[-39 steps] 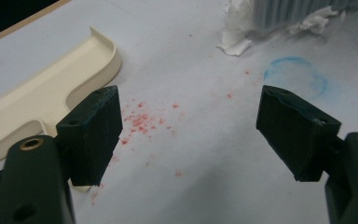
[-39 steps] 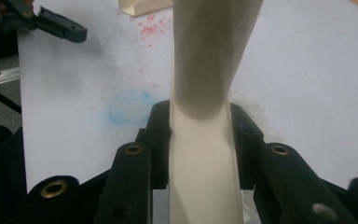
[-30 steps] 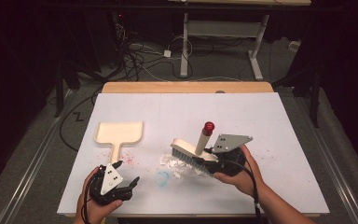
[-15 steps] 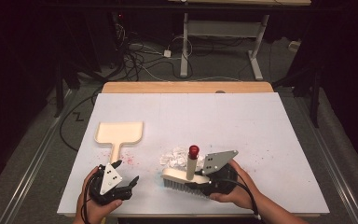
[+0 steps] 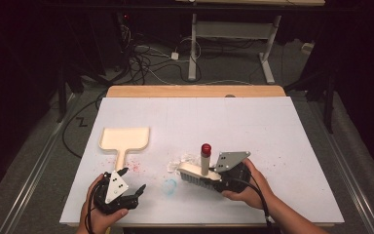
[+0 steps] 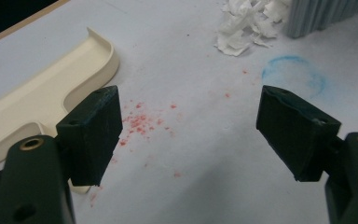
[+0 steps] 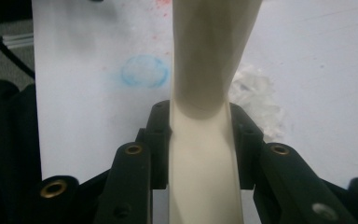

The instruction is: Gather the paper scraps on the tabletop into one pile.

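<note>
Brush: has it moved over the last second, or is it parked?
Yes. The brush, clamped in the right gripper, has swept toward the person and leftward over the shredded paper, nearer the blue ring.

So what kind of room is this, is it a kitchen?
Probably not a kitchen; more likely a lab or workshop. A white board lies on a wooden table, loose cables sprawl over the floor, and the surroundings are dark.

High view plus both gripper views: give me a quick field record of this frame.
surface: white table top
right gripper: shut on cream hand brush with red-tipped handle
brush position: beside crumpled white paper scraps
left gripper: open, empty, near cream plastic dustpan
marks: red specks, blue ring smudge
</note>
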Demonstrator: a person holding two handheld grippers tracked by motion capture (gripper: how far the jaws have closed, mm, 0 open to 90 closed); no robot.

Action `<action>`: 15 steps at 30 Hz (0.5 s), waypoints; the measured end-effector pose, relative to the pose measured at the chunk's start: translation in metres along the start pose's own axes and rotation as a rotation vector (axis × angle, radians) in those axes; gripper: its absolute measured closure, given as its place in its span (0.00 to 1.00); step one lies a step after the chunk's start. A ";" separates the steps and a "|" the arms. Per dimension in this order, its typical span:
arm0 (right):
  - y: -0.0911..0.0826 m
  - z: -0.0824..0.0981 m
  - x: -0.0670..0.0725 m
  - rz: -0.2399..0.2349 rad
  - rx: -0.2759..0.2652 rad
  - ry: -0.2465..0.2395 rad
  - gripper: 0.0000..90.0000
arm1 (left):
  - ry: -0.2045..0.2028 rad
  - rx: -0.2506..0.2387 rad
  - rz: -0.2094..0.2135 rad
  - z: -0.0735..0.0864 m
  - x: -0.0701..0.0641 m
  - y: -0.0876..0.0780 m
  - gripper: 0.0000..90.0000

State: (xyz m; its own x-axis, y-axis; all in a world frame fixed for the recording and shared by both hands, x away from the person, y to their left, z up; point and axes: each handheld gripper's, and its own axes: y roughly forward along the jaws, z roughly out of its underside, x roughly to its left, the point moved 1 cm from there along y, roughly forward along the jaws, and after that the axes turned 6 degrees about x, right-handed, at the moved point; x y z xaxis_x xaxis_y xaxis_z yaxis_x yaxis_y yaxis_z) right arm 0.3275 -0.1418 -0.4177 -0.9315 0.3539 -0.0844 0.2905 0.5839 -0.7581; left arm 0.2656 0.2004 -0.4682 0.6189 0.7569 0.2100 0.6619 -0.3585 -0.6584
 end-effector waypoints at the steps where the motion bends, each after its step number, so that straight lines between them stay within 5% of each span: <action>1: -0.002 0.000 -0.002 0.005 -0.003 0.004 0.75 | -0.002 -0.003 0.001 0.000 0.000 0.000 0.24; 5: -0.014 -0.001 -0.009 0.004 -0.041 0.022 0.75 | 0.002 -0.002 0.002 0.000 -0.001 0.000 0.24; 15: -0.061 0.013 -0.016 0.126 -0.053 0.032 0.75 | -0.002 0.005 0.004 0.000 0.000 0.000 0.24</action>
State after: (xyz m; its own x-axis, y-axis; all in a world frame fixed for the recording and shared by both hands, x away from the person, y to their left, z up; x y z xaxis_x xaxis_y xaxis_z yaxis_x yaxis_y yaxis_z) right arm 0.3217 -0.1923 -0.3790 -0.8799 0.4491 -0.1552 0.4163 0.5713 -0.7073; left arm 0.2656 0.2004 -0.4688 0.6203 0.7568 0.2061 0.6577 -0.3587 -0.6624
